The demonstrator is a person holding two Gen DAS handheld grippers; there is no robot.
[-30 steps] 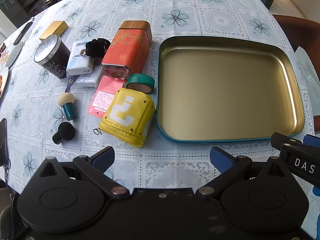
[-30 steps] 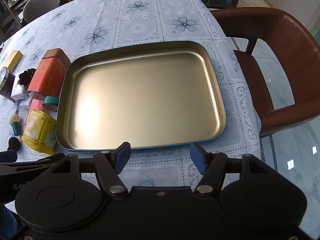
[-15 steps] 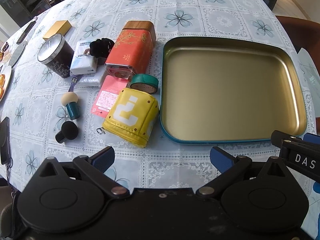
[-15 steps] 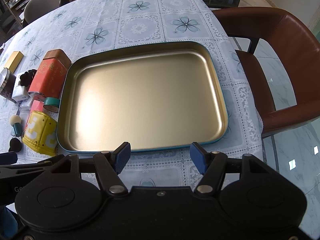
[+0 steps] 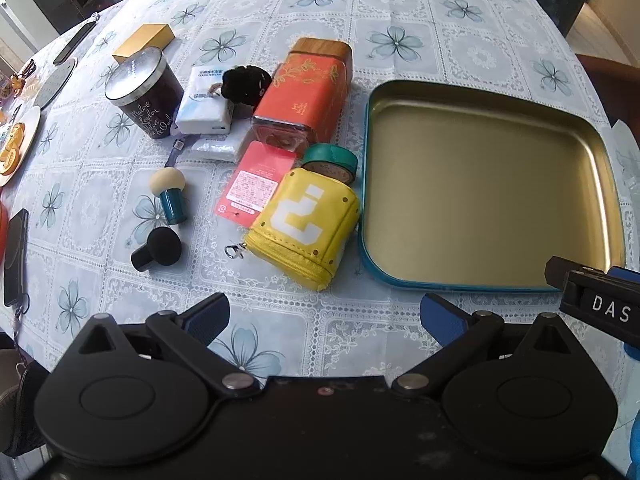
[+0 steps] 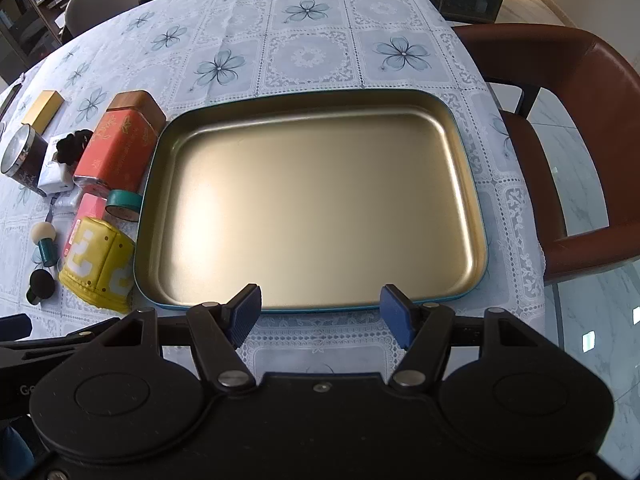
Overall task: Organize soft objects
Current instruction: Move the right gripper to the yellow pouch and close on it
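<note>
On worktop (image 5: pixel 400 8): gold tray (image 6: pixel 320 98) bare, teal rim. Yellow question-block pouch (image 5: pixel 306 226) just left of tray, near touching rim; black scrunchie (image 5: pixel 244 84) on white tissue pack (image 5: pixel 202 110) beside orange tin (image 5: pixel 308 96). Left gripper (image 5: pixel 324 316) jaws wide, nothing between. Right gripper (image 6: pixel 320 312) jaws wide, nothing held, over tray's near edge.

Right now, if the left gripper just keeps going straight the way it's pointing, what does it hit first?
Probably the bare tablecloth: the open left gripper points steeply down just short of the yellow pouch, though depth is uncertain.
</note>
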